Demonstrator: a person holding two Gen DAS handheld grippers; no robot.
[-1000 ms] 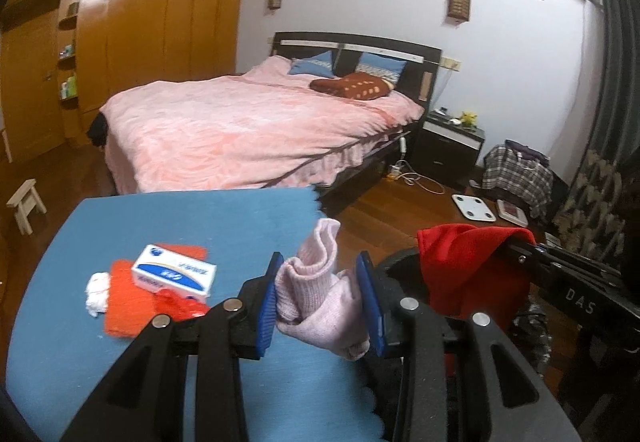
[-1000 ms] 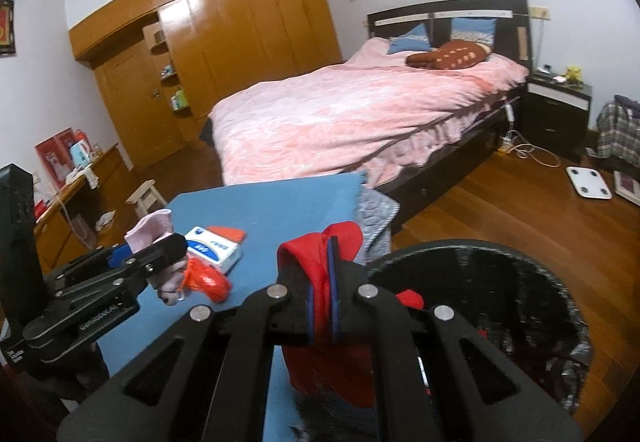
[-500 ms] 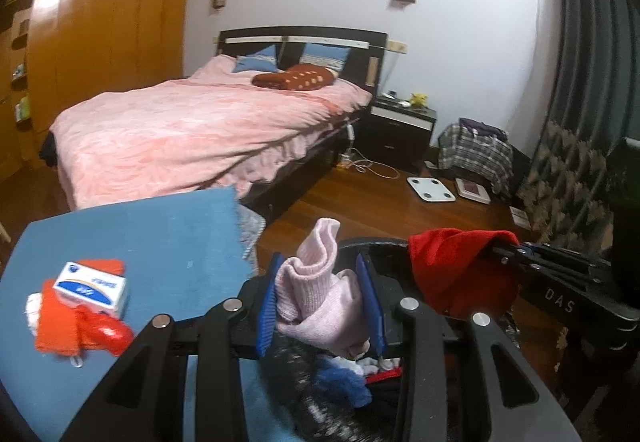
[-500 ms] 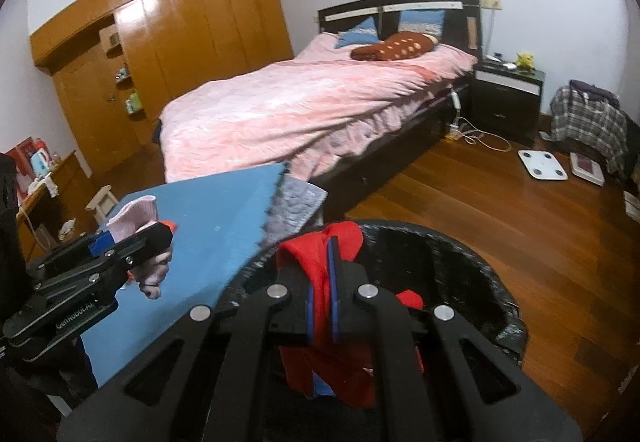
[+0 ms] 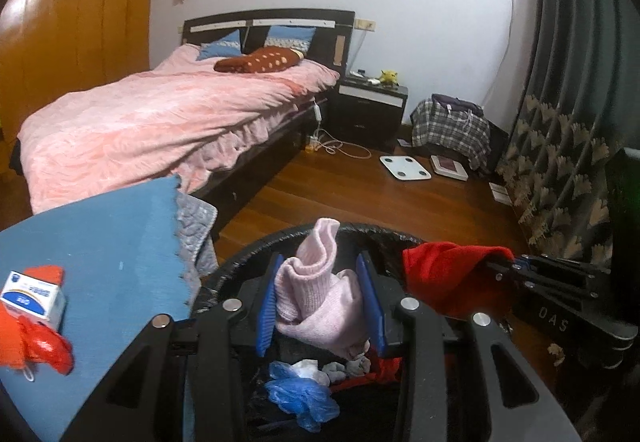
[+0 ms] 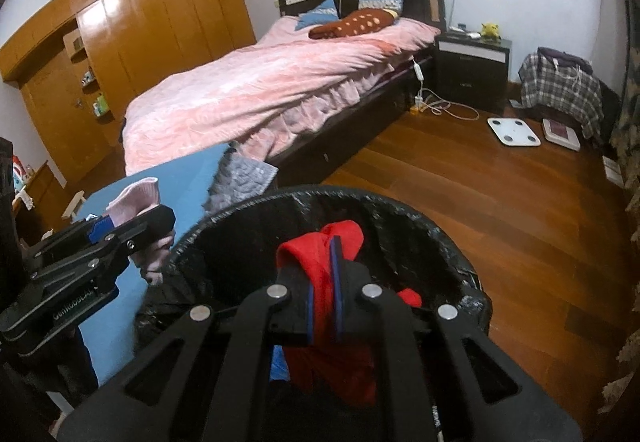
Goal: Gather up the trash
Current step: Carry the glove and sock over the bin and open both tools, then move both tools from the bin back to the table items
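Item: round black bag-lined waste bin (image 6: 400,210), holding blue plastic scraps (image 5: 298,394). Left tool (image 5: 320,298) pinching a crumpled pale-pink knitted sock (image 5: 316,294) above the bin mouth; right tool (image 6: 325,292) pressed together on a red cloth (image 6: 332,362) over the bin. Risk: sock hangs near the rim; an early release could drop it onto the blue-covered table (image 5: 100,226). Change: a second earlier both tools were over the table; the bin now lies beneath them
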